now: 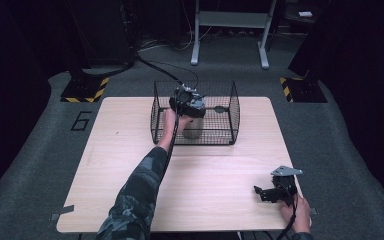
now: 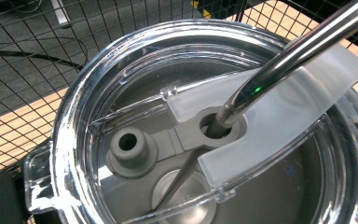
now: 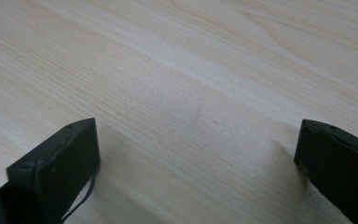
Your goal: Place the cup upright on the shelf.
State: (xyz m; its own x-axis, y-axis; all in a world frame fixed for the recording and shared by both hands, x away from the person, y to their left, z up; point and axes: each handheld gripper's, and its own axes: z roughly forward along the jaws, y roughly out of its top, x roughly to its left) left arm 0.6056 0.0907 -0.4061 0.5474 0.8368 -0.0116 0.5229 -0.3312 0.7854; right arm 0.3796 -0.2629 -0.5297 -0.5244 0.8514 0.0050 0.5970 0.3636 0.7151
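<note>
A tumbler [image 1: 192, 126] with a clear lid [image 2: 205, 121] stands inside the black wire cage [image 1: 232, 112] at the middle of the counter's far edge. A metal straw [image 2: 279, 63] runs at a slant through the hole in the lid's grey slider and down into the cup.

The left claw [image 1: 186, 107] hangs directly over the tumbler; in the left gripper view the lid sits very close under the camera, but the jaws themselves are out of sight, so I cannot tell whether they are spread or clamped on anything.

The right claw [image 1: 266, 192] rests on the counter [image 1: 130, 165] near its near right corner, jaws wide apart with only bare wood between them.

As I read it, the straw is already seated and the tumbler sits in the cage. What remains looks like freeing or lifting the left claw clear, or else taking hold of the cup.
</note>
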